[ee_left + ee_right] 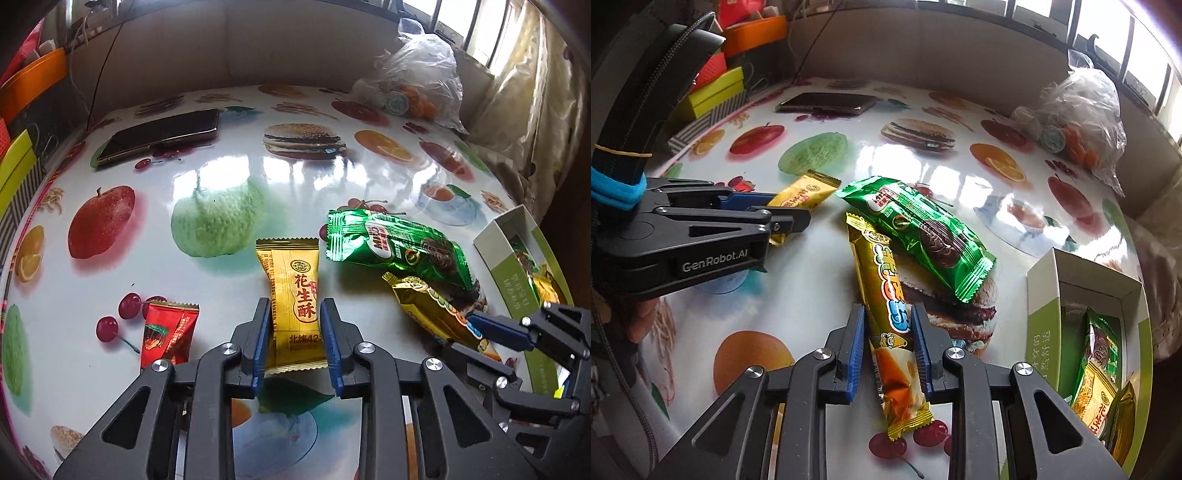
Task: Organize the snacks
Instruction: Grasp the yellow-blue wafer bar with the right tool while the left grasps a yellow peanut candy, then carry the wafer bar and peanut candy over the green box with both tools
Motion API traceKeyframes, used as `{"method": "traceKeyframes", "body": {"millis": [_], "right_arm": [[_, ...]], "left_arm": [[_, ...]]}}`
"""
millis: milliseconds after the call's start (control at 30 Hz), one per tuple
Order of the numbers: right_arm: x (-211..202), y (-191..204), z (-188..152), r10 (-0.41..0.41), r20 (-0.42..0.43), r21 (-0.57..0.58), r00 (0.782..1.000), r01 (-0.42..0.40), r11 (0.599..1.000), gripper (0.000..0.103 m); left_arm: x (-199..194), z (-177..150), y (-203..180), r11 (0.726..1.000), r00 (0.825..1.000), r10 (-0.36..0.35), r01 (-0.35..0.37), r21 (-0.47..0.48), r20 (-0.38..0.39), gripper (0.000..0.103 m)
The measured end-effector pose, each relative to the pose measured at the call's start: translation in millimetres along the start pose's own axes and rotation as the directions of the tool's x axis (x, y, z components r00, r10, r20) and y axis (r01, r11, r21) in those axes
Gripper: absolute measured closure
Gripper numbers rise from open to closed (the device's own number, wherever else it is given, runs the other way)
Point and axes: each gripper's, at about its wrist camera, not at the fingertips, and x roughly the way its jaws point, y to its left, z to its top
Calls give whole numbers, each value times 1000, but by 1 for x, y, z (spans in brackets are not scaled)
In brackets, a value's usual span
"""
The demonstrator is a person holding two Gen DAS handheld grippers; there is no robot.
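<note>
In the left wrist view, a yellow snack packet (293, 302) lies on the table at the lower centre of the frame, lengthwise between the blue pads of the left gripper (294, 314), whose jaws are closed on its sides. To its right, a green snack packet (397, 251) lies tilted, resting partly over the top end of a long gold snack bar (436, 314). The right gripper (476, 319) enters from the lower right edge, its blue pad against that bar. A red snack packet (168, 332) lies at the lower left, just beside the left gripper's finger.

In the right wrist view, the gold bar (892, 321) runs down the centre of the frame, and the right gripper (888, 317) has its jaws clamped on the bar's middle. The green packet (919, 236) overlaps the bar's upper end. The left gripper (783, 210) comes in from the left edge, pinching the yellow packet (805, 192).

An open box (1045, 314) with green and white sides sits at the right edge, with several packets already inside. The table (221, 177) has a glossy cover printed with fruit and burgers. A phone (159, 134) lies at the upper left, and a clear plastic bag (417, 81) of small items sits at the upper right, near a curtained window.
</note>
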Motion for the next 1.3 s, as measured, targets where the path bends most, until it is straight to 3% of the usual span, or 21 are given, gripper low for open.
{"method": "traceKeyframes", "body": {"millis": [567, 1300], "right_arm": [[-2, -1, -1, -4, 7, 16, 1000, 4, 1000, 79], [-37, 1, -12, 4, 73, 81, 997, -10, 997, 80]], "left_arm": [[-8, -5, -1, 1000, 1000, -1, 1, -12, 19, 78], [-57, -21, -14, 1000, 996, -30, 30, 5, 86, 78]]}}
